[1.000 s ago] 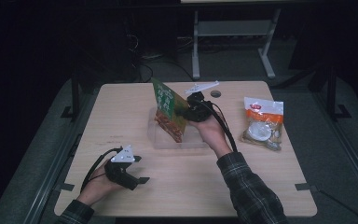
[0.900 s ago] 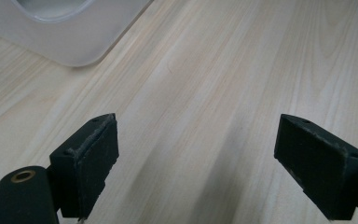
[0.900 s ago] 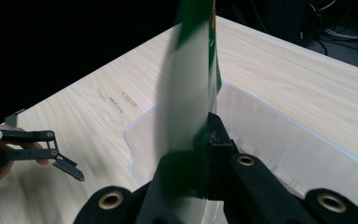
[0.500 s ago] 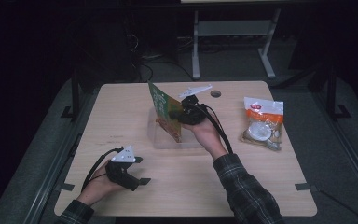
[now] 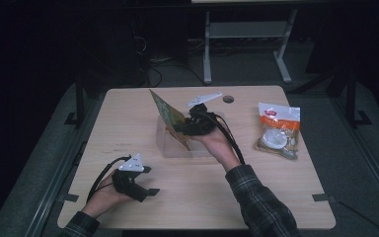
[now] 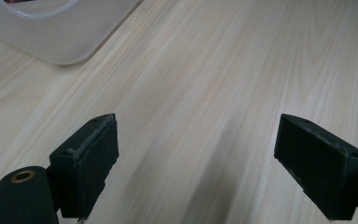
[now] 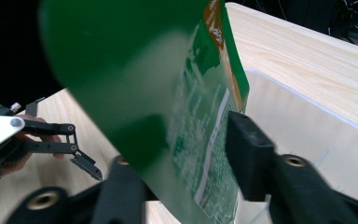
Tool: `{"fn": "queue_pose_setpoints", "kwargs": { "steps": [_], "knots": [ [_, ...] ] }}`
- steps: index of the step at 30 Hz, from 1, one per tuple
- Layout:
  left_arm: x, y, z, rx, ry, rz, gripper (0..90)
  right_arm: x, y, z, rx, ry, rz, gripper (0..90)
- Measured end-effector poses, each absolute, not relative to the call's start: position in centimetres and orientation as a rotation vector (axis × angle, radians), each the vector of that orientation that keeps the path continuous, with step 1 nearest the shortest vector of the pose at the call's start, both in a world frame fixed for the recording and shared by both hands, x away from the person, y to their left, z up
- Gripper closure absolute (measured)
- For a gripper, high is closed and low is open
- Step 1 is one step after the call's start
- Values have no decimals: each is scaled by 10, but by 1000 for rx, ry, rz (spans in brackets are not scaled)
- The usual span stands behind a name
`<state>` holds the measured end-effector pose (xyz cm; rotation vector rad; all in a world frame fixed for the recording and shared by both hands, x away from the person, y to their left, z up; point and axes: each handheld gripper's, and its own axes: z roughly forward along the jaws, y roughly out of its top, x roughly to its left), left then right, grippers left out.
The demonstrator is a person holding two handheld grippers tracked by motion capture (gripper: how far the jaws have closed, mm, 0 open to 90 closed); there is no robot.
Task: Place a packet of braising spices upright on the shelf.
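My right gripper [image 5: 186,126] is up over the clear plastic tub [image 5: 170,148] near the middle of the table [image 5: 276,197], and its jaws have just been opening. The green packet [image 5: 168,114] stands tilted between them, its lower end down in the tub and its top leaning away toward the far left. In the right gripper view the packet [image 7: 168,107] runs between my two black pads, with one pad [image 7: 247,149] right at its edge; I cannot tell whether that pad touches it, so I take my hold as let go. My left gripper [image 5: 145,190] rests near the table's front left corner, well apart from the tub, its jaws spread wide with nothing but bare wood between them. A second bag [image 5: 278,129], orange and white, lies off to the right.
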<state>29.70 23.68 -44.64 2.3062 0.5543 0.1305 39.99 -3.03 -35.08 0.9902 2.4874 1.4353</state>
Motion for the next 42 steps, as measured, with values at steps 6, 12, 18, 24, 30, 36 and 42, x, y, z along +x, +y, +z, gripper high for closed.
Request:
{"fn": "queue_pose_setpoints", "kwargs": {
  "steps": [6,12,18,24,30,36,42],
  "knots": [
    [297,238,-446,2303,561,130,131,391,-30,-352,928,2508,1437,409],
    [297,238,-446,2310,560,127,131,380,-32,-352,857,2538,1462,340],
    [297,237,-446,2292,574,125,131,365,-37,-353,792,2567,1487,309],
    [297,238,-445,2290,577,121,132,351,-49,-359,764,2572,1478,295],
    [298,239,-444,2277,586,114,133,340,-65,-371,766,2558,1441,294],
    [298,240,-444,2266,589,113,135,328,-86,-385,786,2557,1398,299],
    [297,240,-445,2274,592,121,135,316,-114,-395,824,2551,1339,303]
  ]
}}
